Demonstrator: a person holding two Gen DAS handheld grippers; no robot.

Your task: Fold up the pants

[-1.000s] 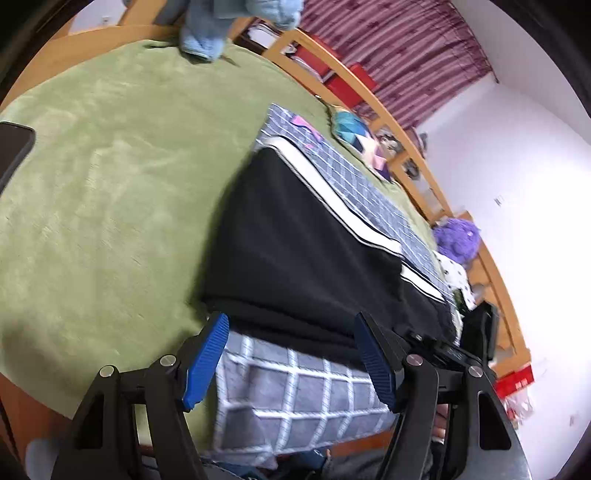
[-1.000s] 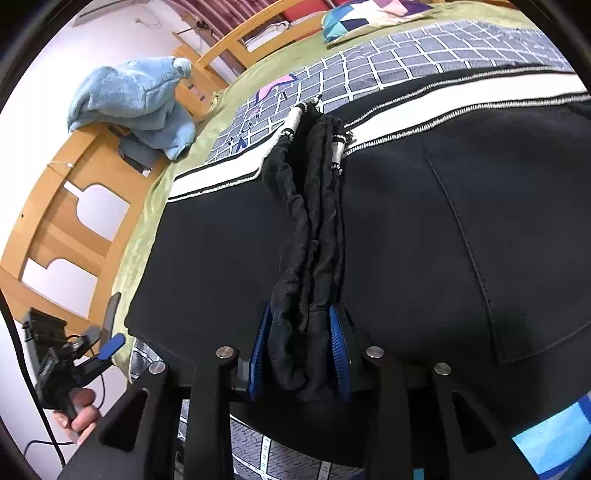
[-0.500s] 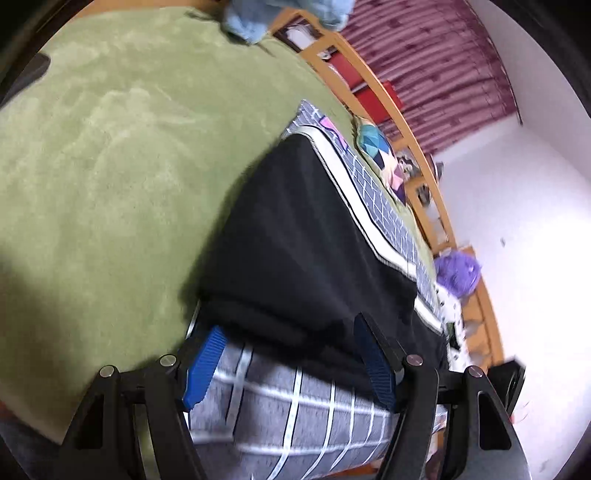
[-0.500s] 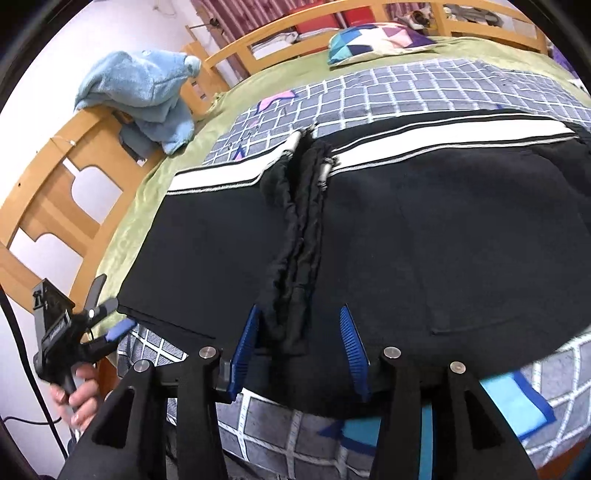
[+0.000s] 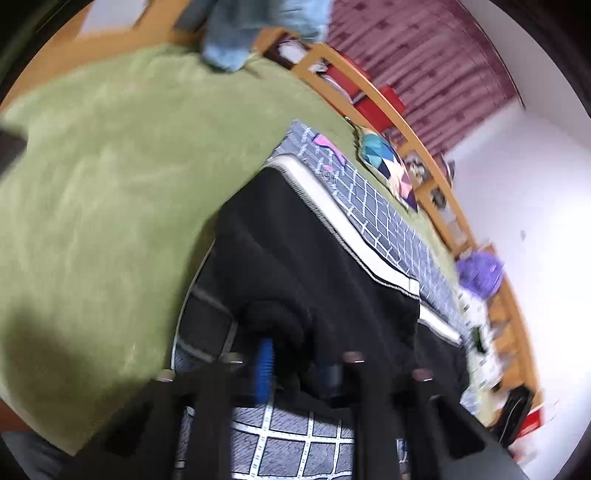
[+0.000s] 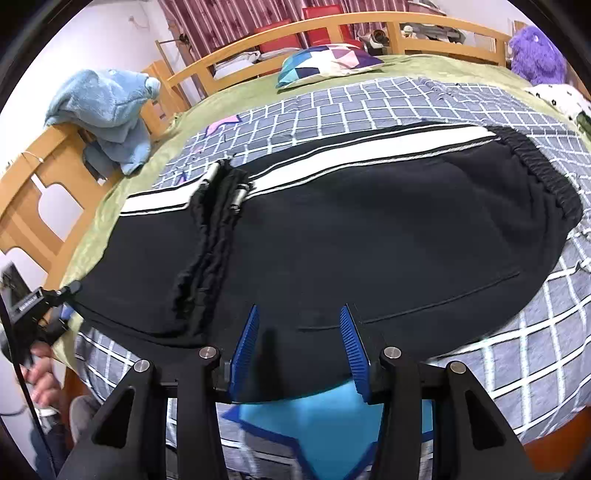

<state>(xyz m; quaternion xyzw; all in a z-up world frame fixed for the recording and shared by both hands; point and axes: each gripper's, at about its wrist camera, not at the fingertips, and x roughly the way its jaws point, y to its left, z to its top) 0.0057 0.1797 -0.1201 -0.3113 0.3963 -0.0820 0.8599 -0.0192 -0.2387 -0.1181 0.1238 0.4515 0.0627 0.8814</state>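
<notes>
Black pants [image 6: 369,236] with a white side stripe lie folded over on the checked quilt [image 6: 406,107]. Their bunched cuffs [image 6: 214,236] rest across the middle and the elastic waistband [image 6: 543,173] is at the right. My right gripper [image 6: 299,332] hovers open over the near edge of the pants, right of the cuffs, with nothing pinched. My left gripper [image 5: 295,365] is shut on a bunched fold at the near corner of the pants [image 5: 314,266], blurred by motion. In the right wrist view the left gripper [image 6: 48,306] shows at the pants' left corner, held by a hand.
A green blanket [image 5: 92,184] covers the bed left of the quilt. A blue towel [image 6: 107,107] hangs on the wooden bed frame [image 6: 332,22]. A patterned pillow [image 6: 328,62] and a purple plush toy [image 6: 535,55] lie at the far side. A dark flat object [image 5: 11,147] sits at the left edge.
My left gripper moved in and shut on the pants' near corner, bunching the cloth. My right gripper let go of the cuffs, opened wider and shifted right along the near edge.
</notes>
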